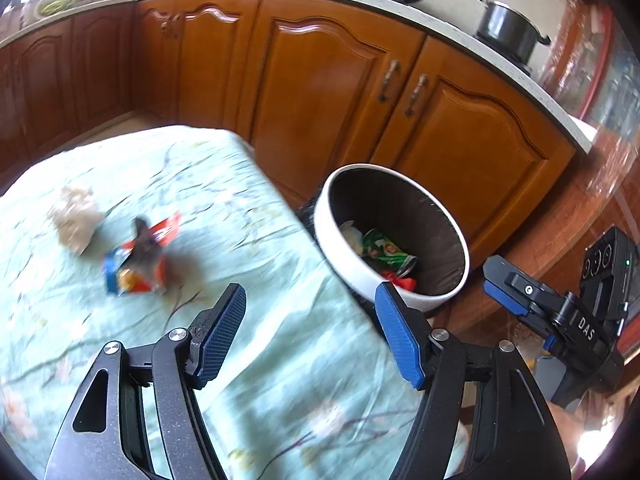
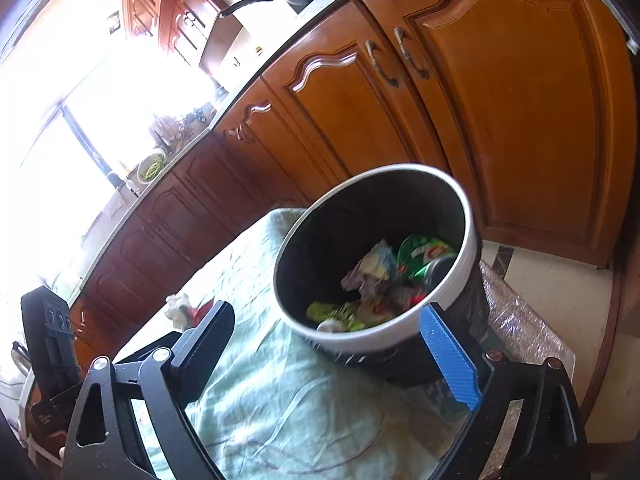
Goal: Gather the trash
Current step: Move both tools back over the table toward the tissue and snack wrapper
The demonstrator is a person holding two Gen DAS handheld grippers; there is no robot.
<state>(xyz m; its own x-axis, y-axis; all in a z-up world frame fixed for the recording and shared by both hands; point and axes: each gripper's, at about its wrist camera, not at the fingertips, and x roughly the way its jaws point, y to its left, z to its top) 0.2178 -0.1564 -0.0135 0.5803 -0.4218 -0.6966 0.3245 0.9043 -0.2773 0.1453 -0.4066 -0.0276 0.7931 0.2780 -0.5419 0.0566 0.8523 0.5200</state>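
A white-rimmed trash bin with a dark liner stands beside the table, holding green and red wrappers and crumpled paper. On the pale green tablecloth lie a red, blue and orange snack wrapper and a crumpled beige paper wad. My left gripper is open above the table's edge, nothing between its fingers, the wrapper ahead to its left. My right gripper is open near the bin, its jaws empty. The right gripper also shows at the right of the left wrist view.
Brown wooden cabinets run behind the table and bin under a light countertop. A black pot and a pan sit on the stove. The floor lies right of the bin. A bright window fills the left of the right wrist view.
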